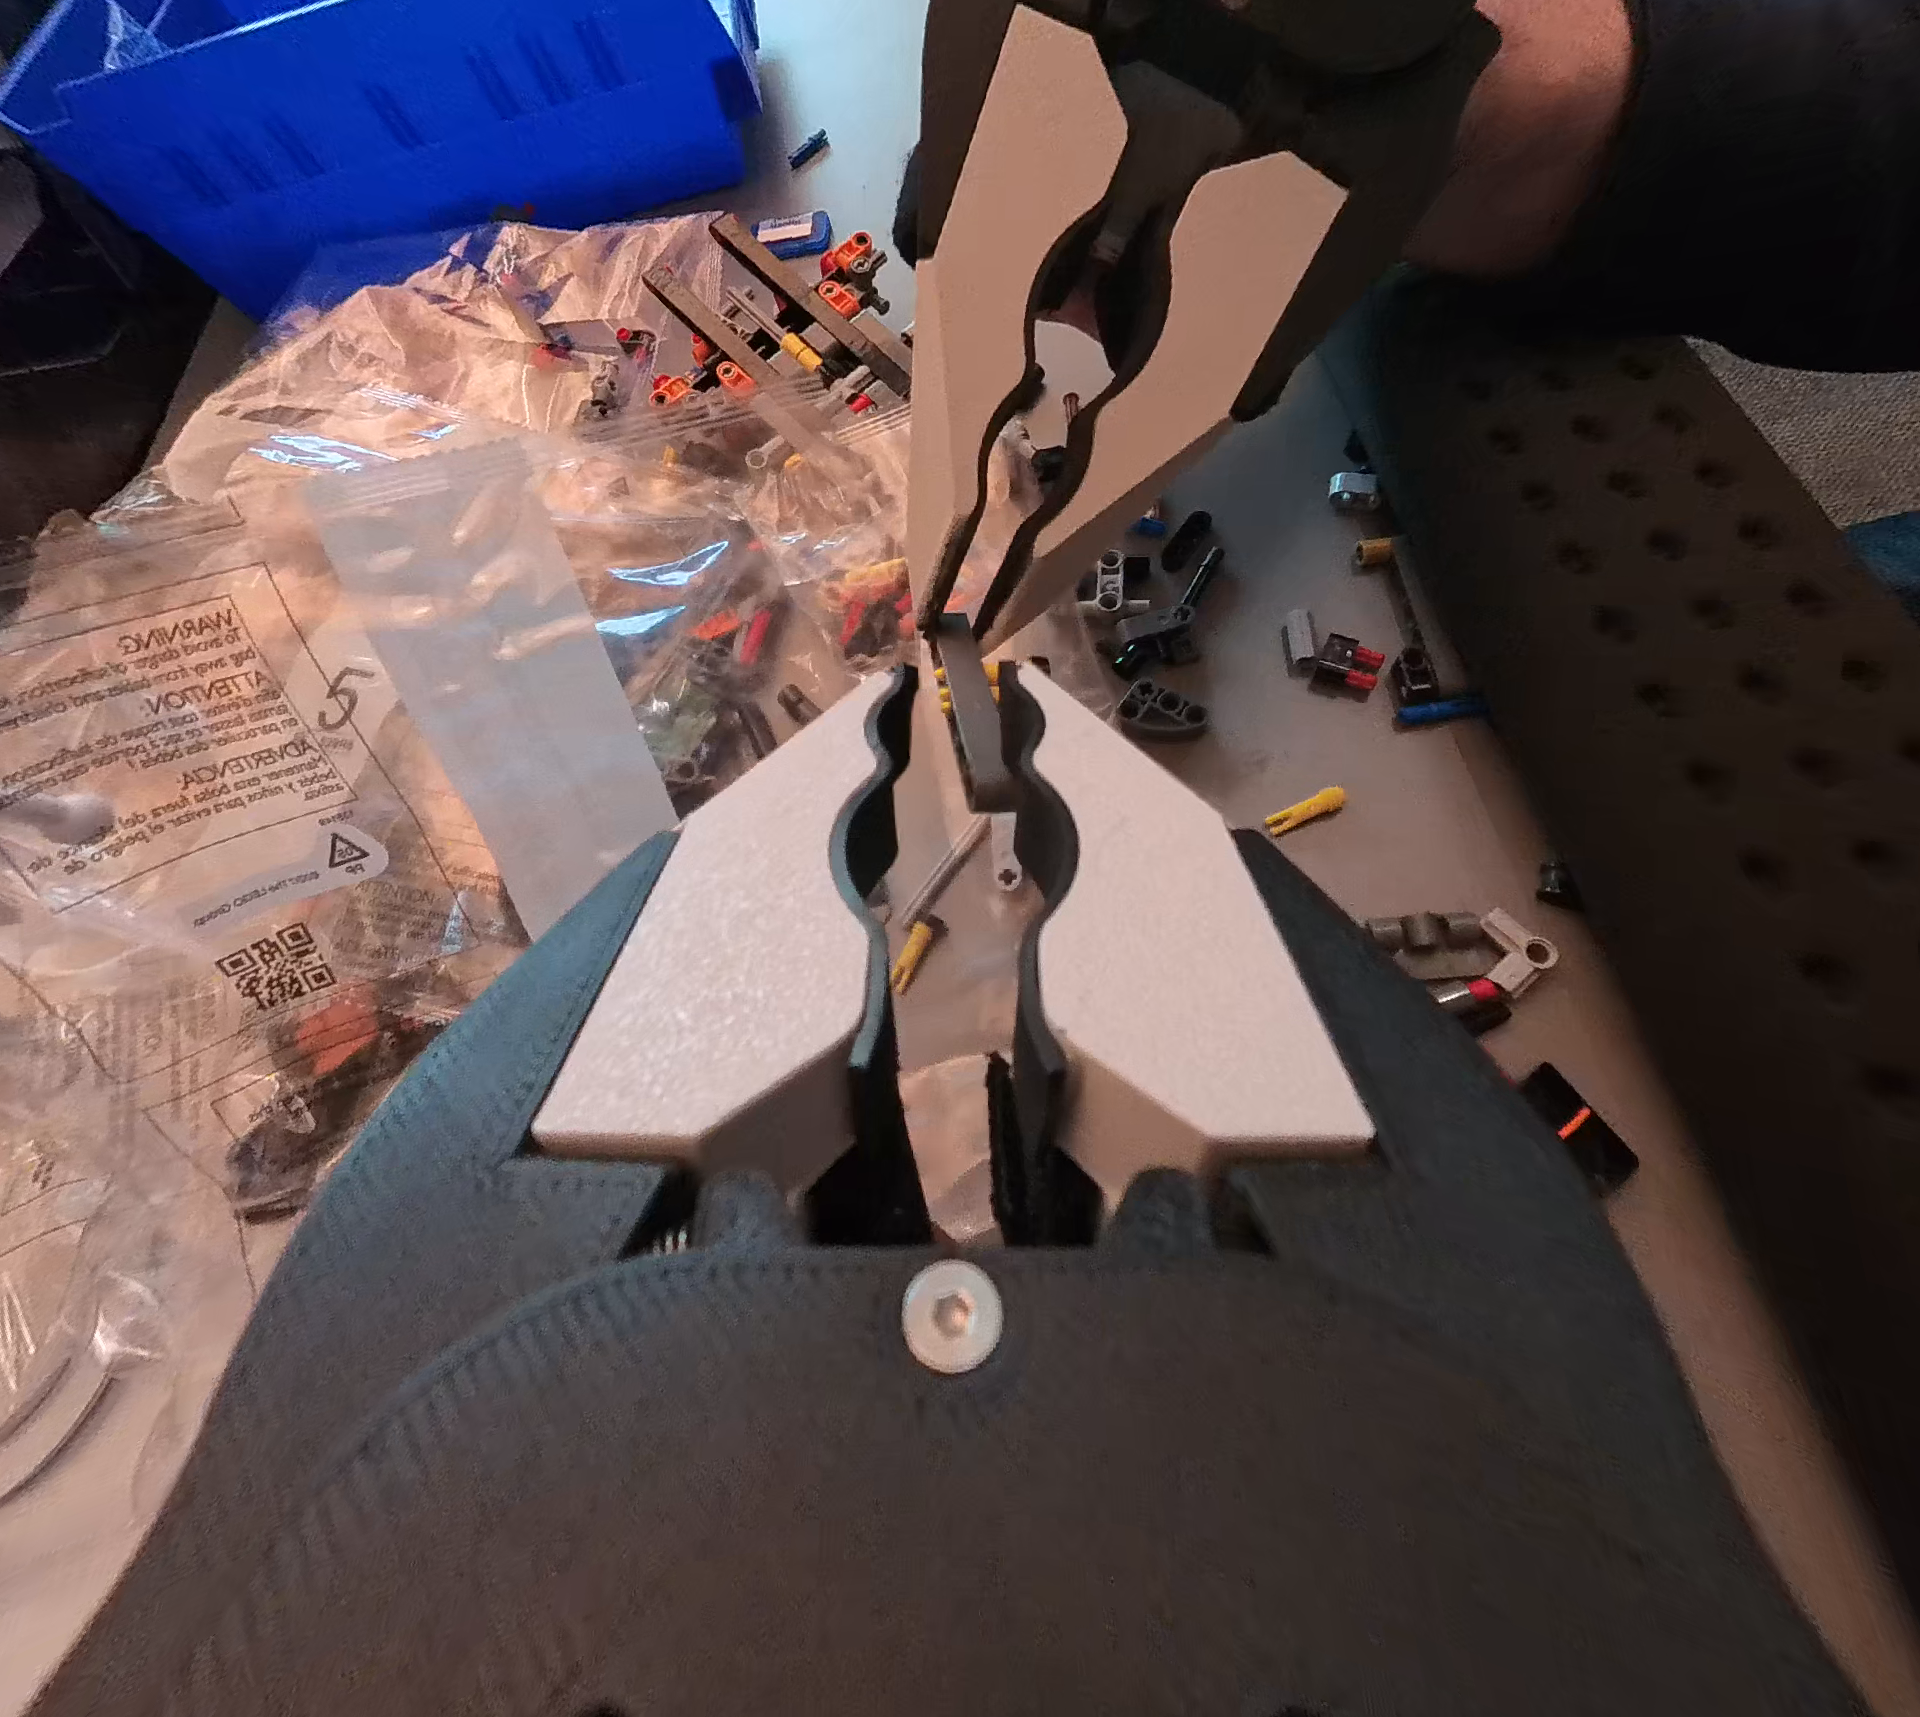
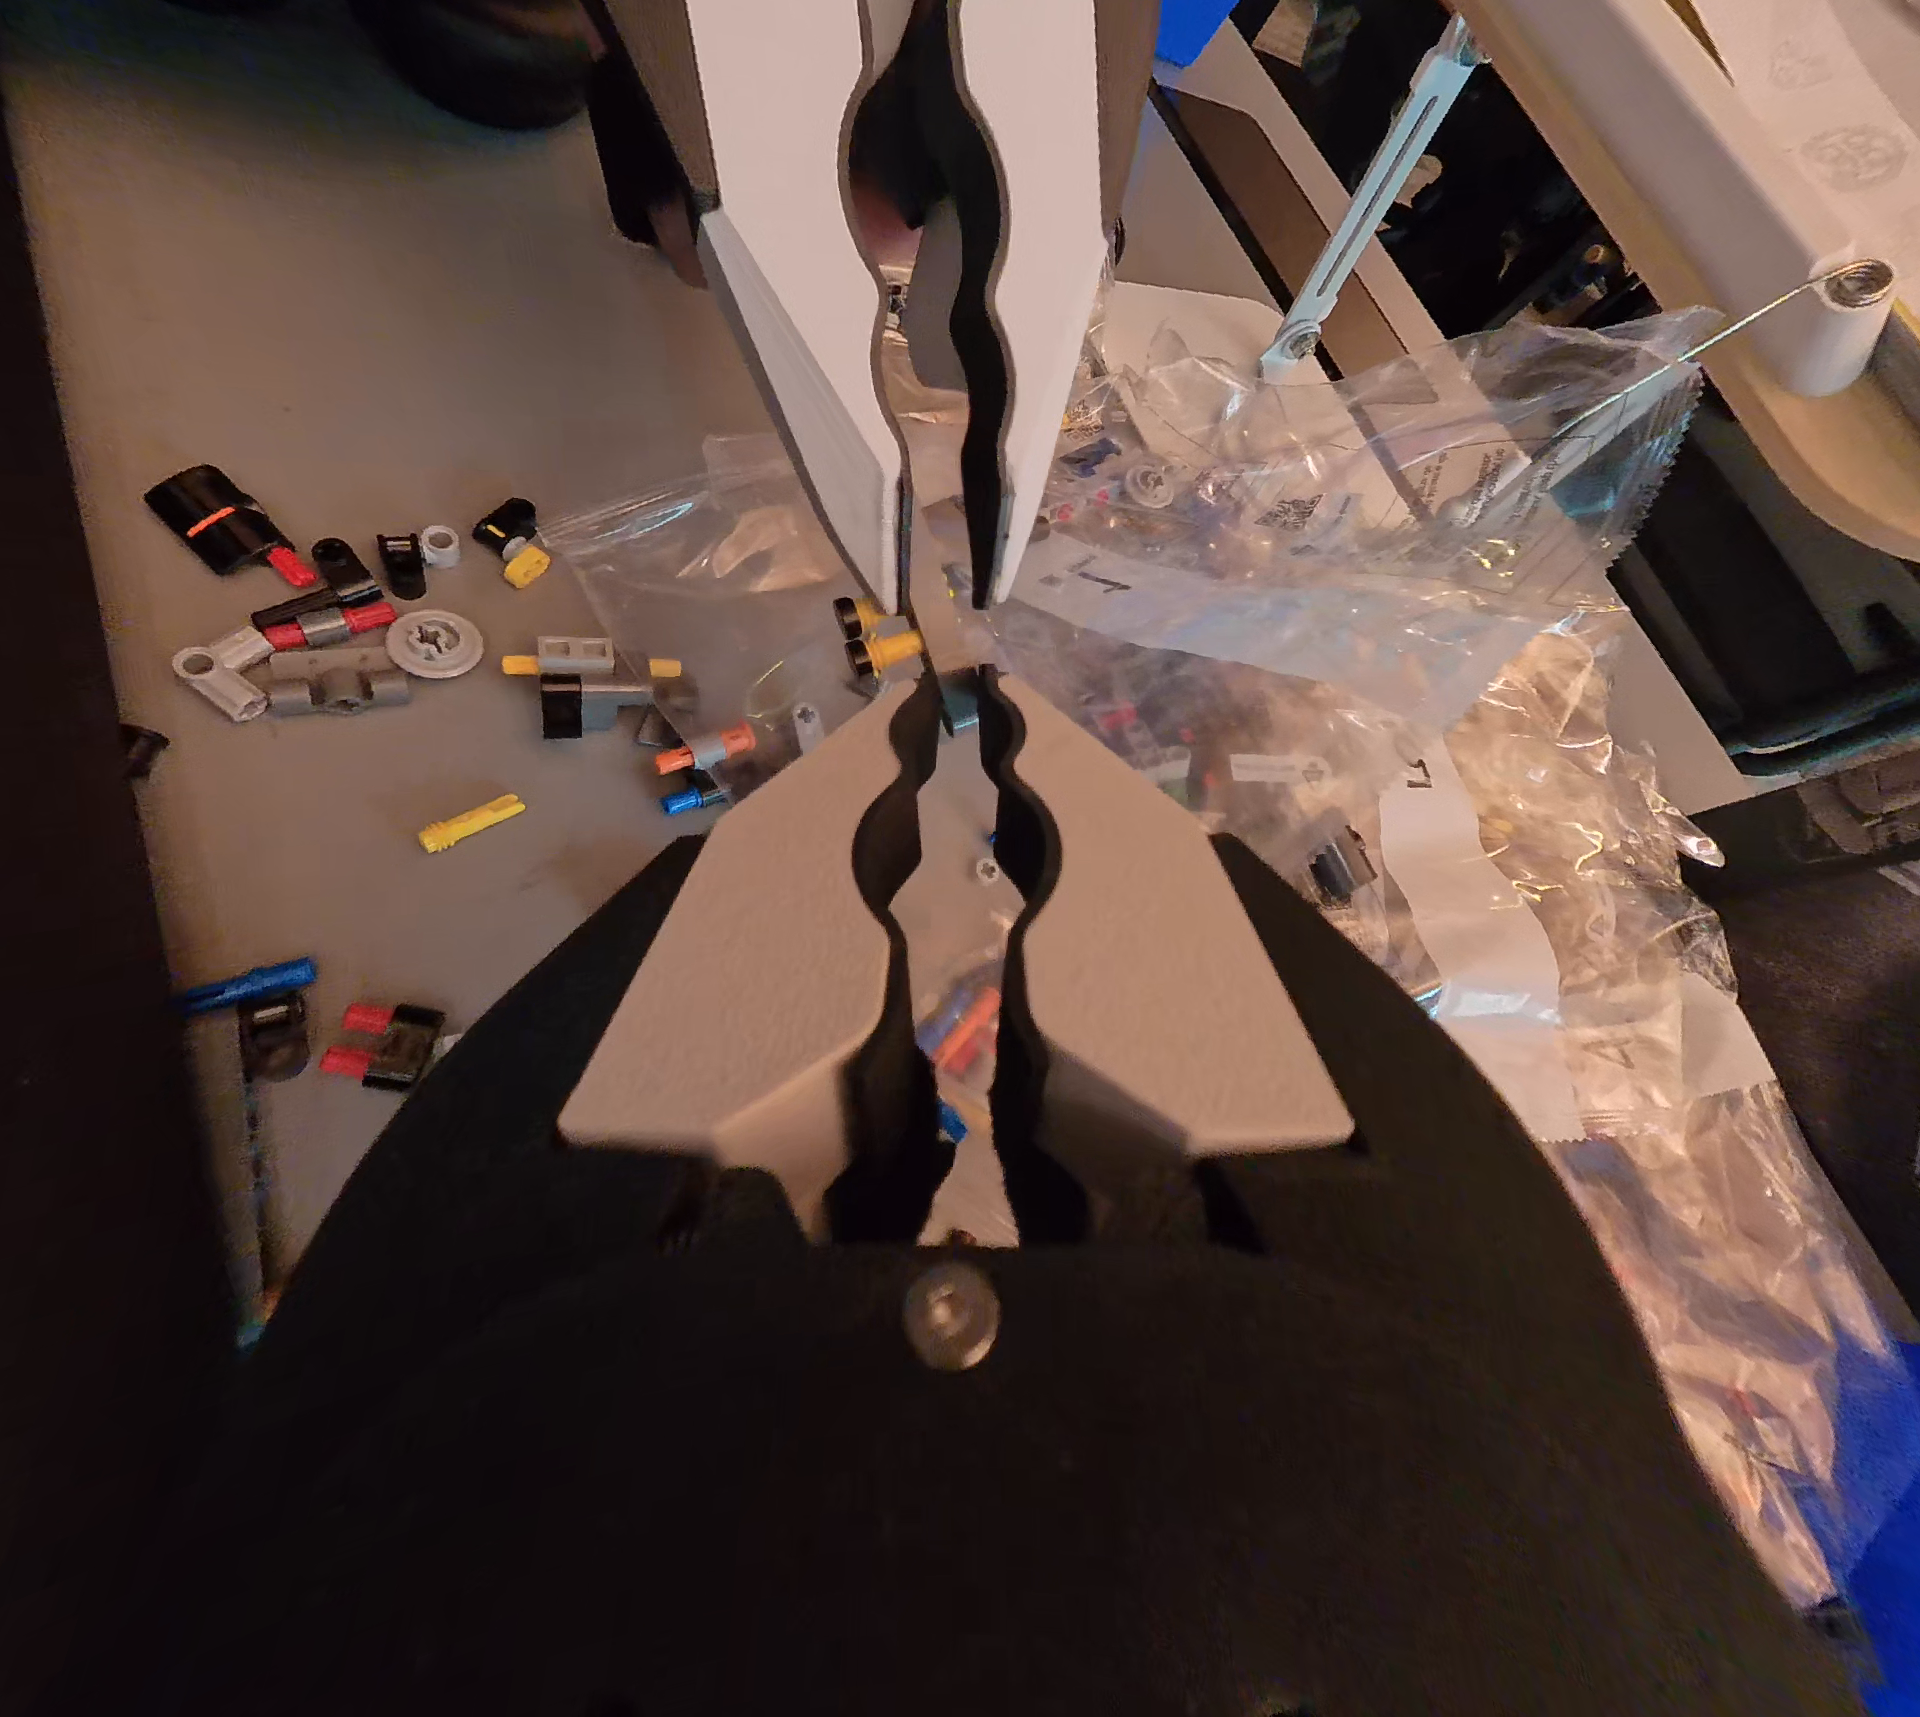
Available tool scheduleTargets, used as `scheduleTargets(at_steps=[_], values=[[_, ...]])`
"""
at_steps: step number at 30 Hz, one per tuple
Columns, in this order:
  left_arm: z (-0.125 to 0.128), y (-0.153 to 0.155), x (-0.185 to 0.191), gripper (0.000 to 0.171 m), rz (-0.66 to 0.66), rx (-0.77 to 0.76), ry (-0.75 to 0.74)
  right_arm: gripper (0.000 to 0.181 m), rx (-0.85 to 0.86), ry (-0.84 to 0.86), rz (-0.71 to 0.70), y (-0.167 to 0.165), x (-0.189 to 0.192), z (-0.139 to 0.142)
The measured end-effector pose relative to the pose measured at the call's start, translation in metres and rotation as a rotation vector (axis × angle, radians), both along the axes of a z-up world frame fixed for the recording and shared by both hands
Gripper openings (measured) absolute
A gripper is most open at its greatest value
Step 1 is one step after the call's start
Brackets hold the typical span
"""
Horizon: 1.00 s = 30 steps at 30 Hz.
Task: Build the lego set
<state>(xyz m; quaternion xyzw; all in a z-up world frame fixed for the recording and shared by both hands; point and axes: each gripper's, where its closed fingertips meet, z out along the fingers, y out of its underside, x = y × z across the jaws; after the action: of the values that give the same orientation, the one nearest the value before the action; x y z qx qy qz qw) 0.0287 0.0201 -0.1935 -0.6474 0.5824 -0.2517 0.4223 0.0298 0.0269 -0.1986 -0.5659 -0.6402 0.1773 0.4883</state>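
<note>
A dark grey Lego beam [image 1: 977, 732] is held above the table between both grippers. My left gripper [image 1: 961, 680] is closed on its lower part; yellow pins [image 1: 948, 693] stick out of its side. My right gripper [image 1: 964, 621] comes down from above and pinches the beam's far end. In the right wrist view, my right gripper [image 2: 954, 680] grips the grey beam [image 2: 961, 703]. The left gripper [image 2: 940, 597] meets it tip to tip from above. Yellow pins with black ends [image 2: 878, 641] jut out to the left. Most of the beam is hidden there.
Clear parts bags [image 1: 364, 628] cover the left of the grey table [image 1: 1351, 836], and blue bins [image 1: 416, 57] stand behind them. A partly built black frame with orange pieces [image 1: 790, 317] lies beyond. Loose parts [image 1: 1164, 618] [image 2: 332, 649] are scattered about. A black perforated board [image 1: 1662, 628] borders the right. Less than 4 cm separates the two grippers' tips.
</note>
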Motion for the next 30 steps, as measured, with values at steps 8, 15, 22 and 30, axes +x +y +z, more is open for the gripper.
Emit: scheduleTargets(at_steps=[8,15,22,30], values=[[-0.005,-0.003,-0.002,0.006,-0.014,-0.012,0.023,0.005,0.001,-0.013,0.003,-0.001,-0.001,-0.003],[-0.004,0.005,-0.004,0.005,0.021,0.013,0.024,0.007,-0.026,0.031,-0.031,0.006,0.001,0.002],[0.008,0.024,-0.01,0.0,0.121,-0.003,-0.057,0.008,-0.088,0.055,-0.037,0.006,0.003,0.002],[-0.012,0.016,-0.013,0.005,0.091,-0.086,0.019,0.0,-0.103,-0.007,-0.025,0.004,0.002,-0.011]])
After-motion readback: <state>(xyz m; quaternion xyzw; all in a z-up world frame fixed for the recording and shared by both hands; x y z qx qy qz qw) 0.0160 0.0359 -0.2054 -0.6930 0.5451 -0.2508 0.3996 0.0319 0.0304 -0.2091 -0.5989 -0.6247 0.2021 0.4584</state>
